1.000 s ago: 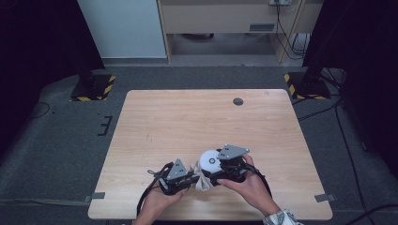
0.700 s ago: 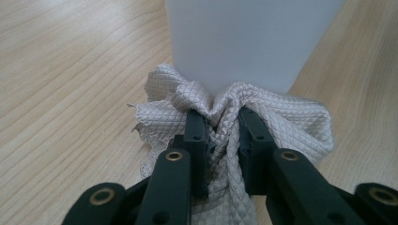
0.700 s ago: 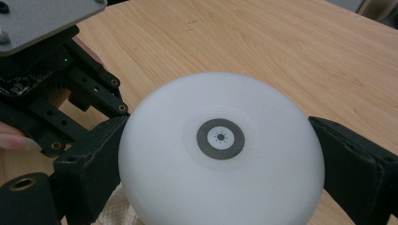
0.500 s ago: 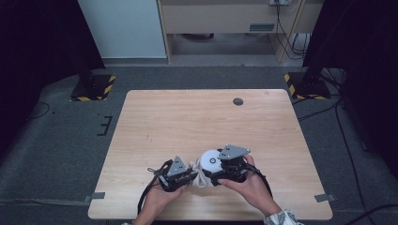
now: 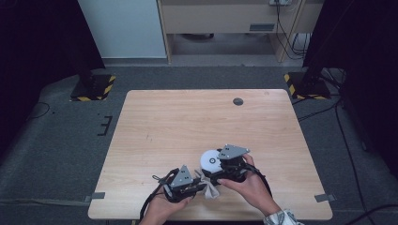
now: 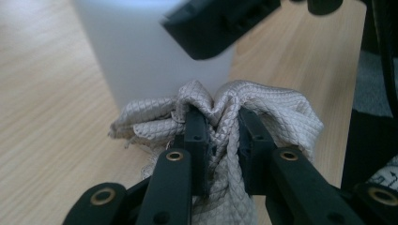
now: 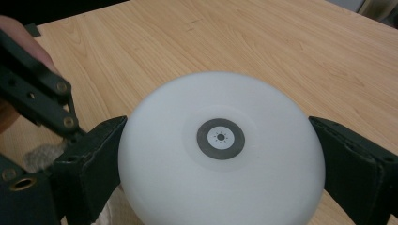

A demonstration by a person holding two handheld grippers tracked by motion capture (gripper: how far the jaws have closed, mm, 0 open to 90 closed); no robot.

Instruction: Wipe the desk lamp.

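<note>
**High view: cloth and white container meeting at the near edge of the tabletop**

High view is showing both hands working close together near the front edge of the tabletop [image 5: 187, 126]. The right gripper [image 5: 220, 169] is clamping a white round container [image 5: 210, 160], its jaws spread wide and pressing on opposite sides; in the right gripper view the container [image 7: 220, 154] is sitting squarely between them, a small grey ring on its top face. The left gripper [image 5: 201, 186] is pinching a bunched grey quilted cloth [image 5: 212, 191], jaws nearly closed with folds of fabric squeezed between them. In the left gripper view the cloth [image 6: 220, 122] is lying just in front of the container's white side wall [image 6: 150, 51], touching it or very nearly so.

The work in hand is probably wiping the container with the cloth. Doing it well is likely calling for a steady hold from the right gripper, so the smooth, rounded body is not slipping or turning. The left gripper should be keeping its firm pinch while pressing the loose bulge of fabric, not the hard jaw tips, against the wall. Sweeping in short strokes around the side, away from the right gripper's jaws, should be avoiding a clash between the two.
</note>
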